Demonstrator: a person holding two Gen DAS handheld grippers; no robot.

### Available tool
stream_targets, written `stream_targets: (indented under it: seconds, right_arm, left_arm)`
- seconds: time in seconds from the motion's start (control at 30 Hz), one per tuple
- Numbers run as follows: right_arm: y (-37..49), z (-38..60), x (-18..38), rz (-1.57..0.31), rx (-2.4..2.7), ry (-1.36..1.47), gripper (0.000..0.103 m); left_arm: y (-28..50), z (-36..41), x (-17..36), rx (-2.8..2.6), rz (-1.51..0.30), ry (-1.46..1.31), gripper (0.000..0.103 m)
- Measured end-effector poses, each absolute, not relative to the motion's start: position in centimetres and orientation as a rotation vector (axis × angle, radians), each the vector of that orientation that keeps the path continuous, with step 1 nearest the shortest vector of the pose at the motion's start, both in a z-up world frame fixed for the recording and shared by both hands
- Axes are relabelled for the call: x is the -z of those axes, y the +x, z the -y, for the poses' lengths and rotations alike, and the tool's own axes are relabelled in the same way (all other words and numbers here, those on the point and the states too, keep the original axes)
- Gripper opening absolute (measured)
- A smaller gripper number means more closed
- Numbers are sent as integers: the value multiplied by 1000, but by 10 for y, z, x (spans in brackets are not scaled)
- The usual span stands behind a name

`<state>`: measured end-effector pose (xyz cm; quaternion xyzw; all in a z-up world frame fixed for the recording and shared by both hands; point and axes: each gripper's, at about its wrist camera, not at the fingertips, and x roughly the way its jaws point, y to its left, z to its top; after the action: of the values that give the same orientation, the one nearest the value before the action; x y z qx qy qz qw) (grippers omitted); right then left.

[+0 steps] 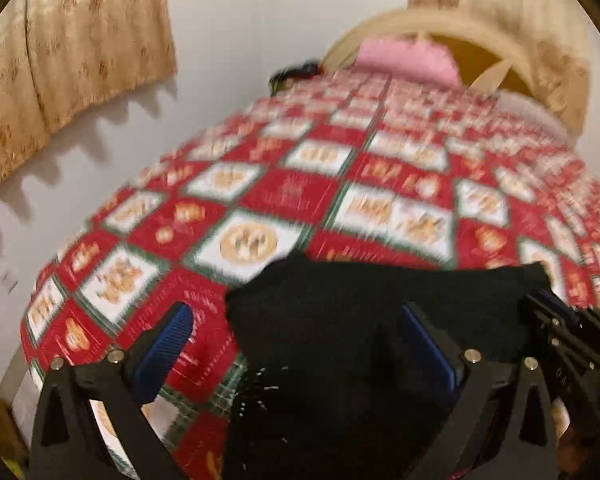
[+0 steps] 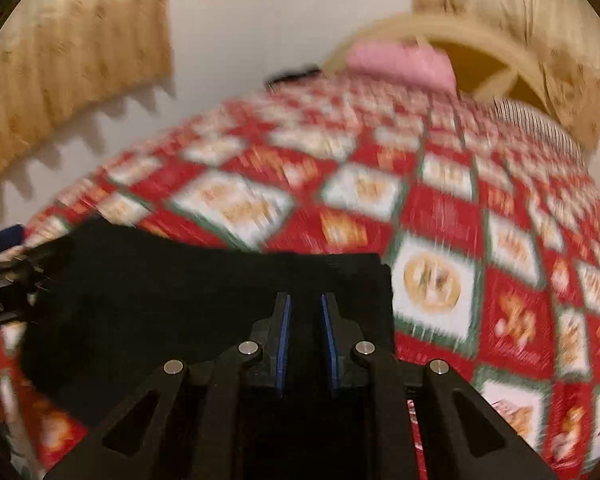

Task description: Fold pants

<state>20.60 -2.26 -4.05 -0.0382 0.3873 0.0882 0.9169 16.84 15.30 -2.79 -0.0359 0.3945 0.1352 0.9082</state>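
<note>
black pants point(image 2: 204, 304) at 6 o'clock on the bedspread point(image 1: 284, 188). left gripper point(image 1: 296, 340) spread wide; right gripper point(image 2: 305, 336) narrowed, grip unclear. both should pinch one edge level before folding.

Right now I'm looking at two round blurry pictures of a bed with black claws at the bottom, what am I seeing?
Those claws are two handheld grippers, one in each of a person's hands, each with a fisheye camera looking along its fingers. One picture is from the left gripper, whose jaws stand wide open. The other is from the right gripper, jaws nearly together with a small gap. Black pants lie on a red-and-white patterned bedspread, under both grippers; whether either one holds the cloth, I cannot tell. A pink pillow sits by the headboard.
</note>
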Motion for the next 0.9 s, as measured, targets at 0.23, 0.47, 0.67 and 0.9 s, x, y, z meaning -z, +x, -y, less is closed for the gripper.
stream_targets:
  seconds: [0.23,0.47,0.67,0.9]
  right_arm:
    - [201,28,44,-753,-206,-69,17]
    - [204,19,45,-747,-187,-121,21]
    - [179,20,27,-720,-199,-120,32]
    - [123,18,27,-720,-227,-110,62]
  left_arm:
    - [177,-186,66,-232,-894,-325,103]
    - [157,-175,64,-269,-907,-317,103]
    - [133,-167,54,-312,-901,-266,103]
    - [111,-152,50,-337,-865,-177,103]
